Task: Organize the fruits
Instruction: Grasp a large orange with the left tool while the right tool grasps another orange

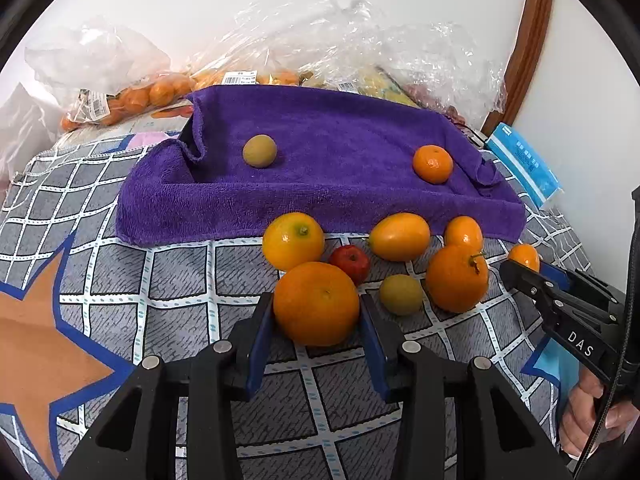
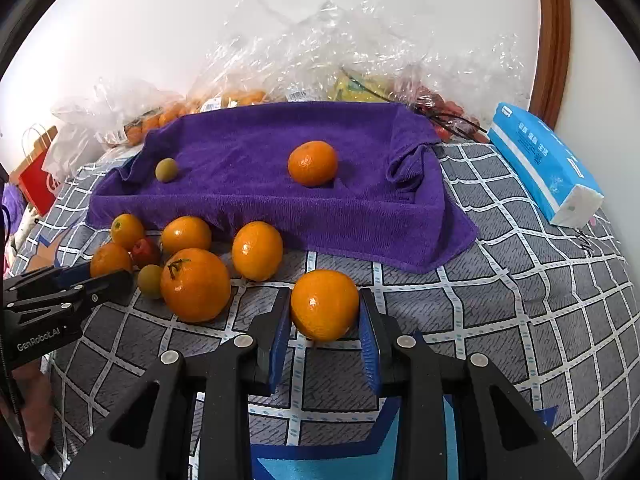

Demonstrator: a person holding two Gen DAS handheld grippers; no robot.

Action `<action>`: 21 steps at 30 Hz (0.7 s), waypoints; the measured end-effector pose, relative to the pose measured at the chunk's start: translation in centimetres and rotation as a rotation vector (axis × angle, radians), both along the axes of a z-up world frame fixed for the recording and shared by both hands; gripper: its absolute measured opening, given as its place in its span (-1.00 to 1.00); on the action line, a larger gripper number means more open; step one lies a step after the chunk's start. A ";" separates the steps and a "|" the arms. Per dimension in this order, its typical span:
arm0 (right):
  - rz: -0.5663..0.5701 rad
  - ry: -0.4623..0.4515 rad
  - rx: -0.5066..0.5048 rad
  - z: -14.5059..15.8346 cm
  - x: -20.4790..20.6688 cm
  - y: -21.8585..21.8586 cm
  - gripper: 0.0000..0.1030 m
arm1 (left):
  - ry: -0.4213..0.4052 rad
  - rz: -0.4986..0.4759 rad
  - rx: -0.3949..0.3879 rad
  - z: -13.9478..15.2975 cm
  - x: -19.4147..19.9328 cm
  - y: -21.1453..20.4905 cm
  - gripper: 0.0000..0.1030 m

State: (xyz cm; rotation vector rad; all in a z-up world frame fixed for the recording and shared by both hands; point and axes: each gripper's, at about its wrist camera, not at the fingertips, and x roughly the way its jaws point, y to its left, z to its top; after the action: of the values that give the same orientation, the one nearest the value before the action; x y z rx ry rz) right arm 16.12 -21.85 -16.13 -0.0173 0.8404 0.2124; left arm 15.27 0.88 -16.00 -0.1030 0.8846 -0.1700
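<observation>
In the left wrist view my left gripper [image 1: 316, 300] is shut on a large orange [image 1: 316, 312] that rests on the checked bedcover. My right gripper [image 2: 325, 298] is shut on a smaller orange [image 2: 325, 312], also low over the cover. Between them lie several loose fruits: a stemmed orange [image 2: 195, 286], a small green fruit [image 1: 401, 294], a small red fruit [image 1: 350, 264] and yellow-orange ones [image 1: 293, 240]. Just behind stands a tray draped in a purple towel [image 1: 320, 204]. It holds a mandarin [image 2: 313, 163] and a green-brown fruit [image 2: 166, 169].
Clear plastic bags of fruit [image 1: 132, 96] are piled against the white wall behind the tray. A blue tissue pack [image 2: 540, 160] lies at the right, a red paper bag [image 2: 38, 184] at the far left. A wooden frame [image 2: 554, 40] rises at the right.
</observation>
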 end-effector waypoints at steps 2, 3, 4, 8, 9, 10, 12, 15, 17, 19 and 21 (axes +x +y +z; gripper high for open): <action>0.002 -0.004 0.005 0.1 -0.1 0.0 -0.38 | 0.003 -0.003 0.004 0.0 0.1 0.0 -0.24; 0.005 -0.007 0.006 0.1 -0.1 0.1 -0.38 | 0.004 -0.003 0.005 0.0 0.1 0.0 -0.24; 0.009 -0.010 0.008 0.2 -0.2 0.1 -0.38 | 0.005 -0.003 0.008 0.0 0.1 0.0 -0.24; 0.017 -0.017 0.013 0.3 -0.3 0.2 -0.38 | 0.010 -0.005 0.007 -0.1 0.2 -0.1 -0.23; 0.017 -0.019 0.016 0.3 -0.3 0.2 -0.38 | 0.011 -0.009 0.004 0.0 0.2 0.0 -0.23; 0.017 -0.020 0.019 0.3 -0.3 0.2 -0.38 | 0.011 -0.008 -0.001 0.0 0.2 0.0 -0.24; 0.019 -0.022 0.027 0.4 -0.4 0.2 -0.38 | 0.011 0.003 -0.016 0.0 0.2 0.4 -0.25; 0.023 -0.024 0.029 0.4 -0.4 0.2 -0.38 | 0.001 0.000 -0.026 0.1 -0.1 0.6 -0.26; 0.023 -0.030 0.030 0.5 -0.5 0.1 -0.38 | -0.027 0.002 -0.045 0.4 -0.6 0.9 -0.26; 0.021 -0.039 0.036 0.6 -0.6 0.0 -0.38 | -0.046 -0.005 -0.068 0.7 -1.0 1.1 -0.26; 0.011 -0.052 0.044 0.8 -0.8 -0.3 -0.38 | -0.066 0.000 -0.091 1.2 -1.3 1.4 -0.26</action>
State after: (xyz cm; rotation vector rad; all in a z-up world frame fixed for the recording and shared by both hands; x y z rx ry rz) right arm 15.32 -22.10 -15.31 0.0136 0.7839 0.2392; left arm 13.99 2.27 -14.83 -0.1814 0.8112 -0.2122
